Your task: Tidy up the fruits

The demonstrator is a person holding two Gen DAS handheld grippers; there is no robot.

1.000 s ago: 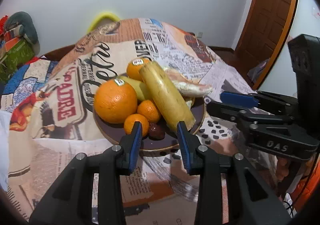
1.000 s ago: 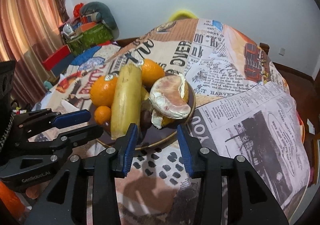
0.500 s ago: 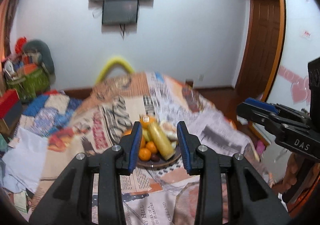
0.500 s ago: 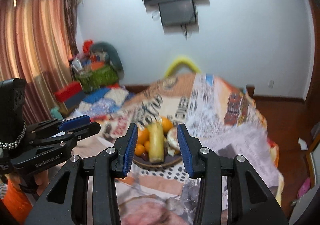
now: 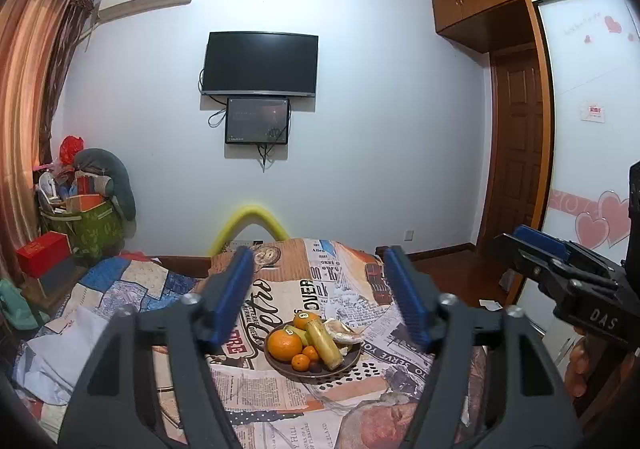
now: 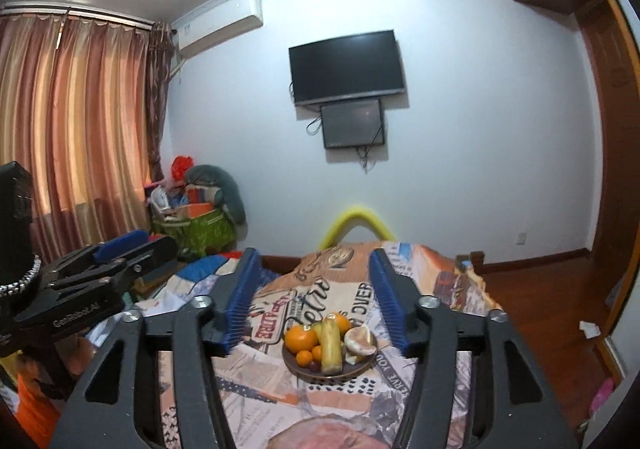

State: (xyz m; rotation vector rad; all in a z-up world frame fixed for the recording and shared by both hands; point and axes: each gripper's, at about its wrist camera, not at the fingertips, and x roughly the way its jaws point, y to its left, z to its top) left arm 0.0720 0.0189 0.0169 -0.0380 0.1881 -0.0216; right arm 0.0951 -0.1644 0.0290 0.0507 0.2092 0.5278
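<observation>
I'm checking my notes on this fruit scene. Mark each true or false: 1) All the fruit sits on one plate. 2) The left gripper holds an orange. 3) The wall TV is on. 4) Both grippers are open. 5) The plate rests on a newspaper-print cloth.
1) True: the fruit is piled on the dark plate.
2) False: the left gripper is empty; the large orange lies on the plate.
3) False: the TV is dark.
4) True: the right gripper is open too.
5) True: newspaper-print cloth.

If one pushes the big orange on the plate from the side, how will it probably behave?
The big orange is round and smooth, so it would probably roll. It sits near the rim of the dark plate, so it may roll off onto the cloth. The small oranges beside it would likely be nudged too.
</observation>
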